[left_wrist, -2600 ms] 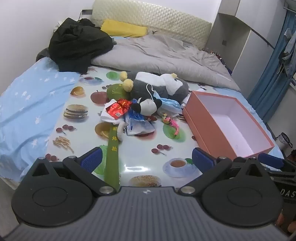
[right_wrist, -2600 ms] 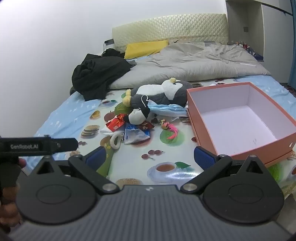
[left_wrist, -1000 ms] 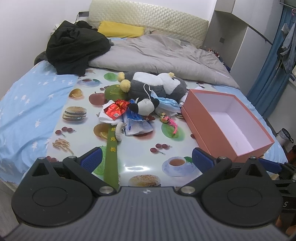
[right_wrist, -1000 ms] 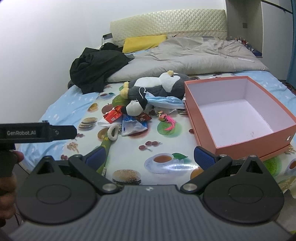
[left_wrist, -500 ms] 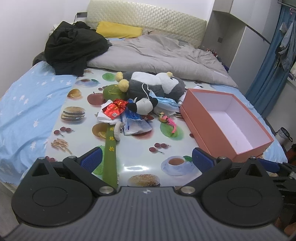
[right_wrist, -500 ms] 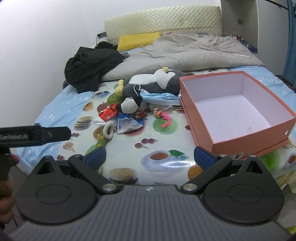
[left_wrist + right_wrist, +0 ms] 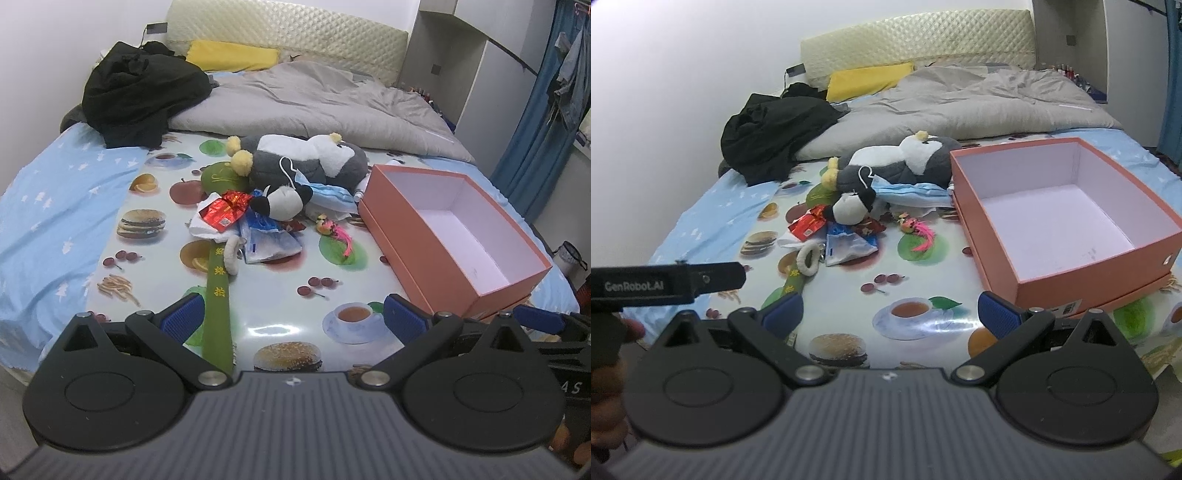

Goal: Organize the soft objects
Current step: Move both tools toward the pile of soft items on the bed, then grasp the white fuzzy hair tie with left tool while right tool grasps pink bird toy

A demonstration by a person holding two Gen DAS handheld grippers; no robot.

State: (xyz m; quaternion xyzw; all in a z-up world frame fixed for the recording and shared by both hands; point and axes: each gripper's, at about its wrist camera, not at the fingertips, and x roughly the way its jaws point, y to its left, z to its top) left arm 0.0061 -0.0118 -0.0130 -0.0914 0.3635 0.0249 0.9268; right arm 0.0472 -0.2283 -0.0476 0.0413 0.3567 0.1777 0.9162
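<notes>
A grey and white plush penguin [image 7: 306, 158] [image 7: 905, 162] lies on the food-print mat mid-bed. In front of it sit a small black and white plush [image 7: 282, 199] [image 7: 851, 207], a blue face mask [image 7: 328, 192], a red packet [image 7: 225, 211], a blue and white bag [image 7: 267, 243], a white fluffy ring [image 7: 809, 258], a pink toy [image 7: 338, 230] and a green strap [image 7: 218, 291]. An empty orange box [image 7: 417, 240] [image 7: 1067, 275] stands to the right. My left gripper [image 7: 293, 319] and right gripper [image 7: 890, 314] are both open and empty, held at the mat's near edge.
A black jacket [image 7: 140, 85] lies at the back left on the blue sheet [image 7: 48, 206]. A grey duvet [image 7: 317, 103] and a yellow pillow [image 7: 232, 55] lie behind the pile. Blue curtains [image 7: 539, 140] hang at the right. The left gripper's body [image 7: 665, 282] shows at the right wrist view's left.
Both grippers have drawn back and risen slightly, so the pile and box look a little farther away. Nothing on the bed has moved. Both grippers stay open.
</notes>
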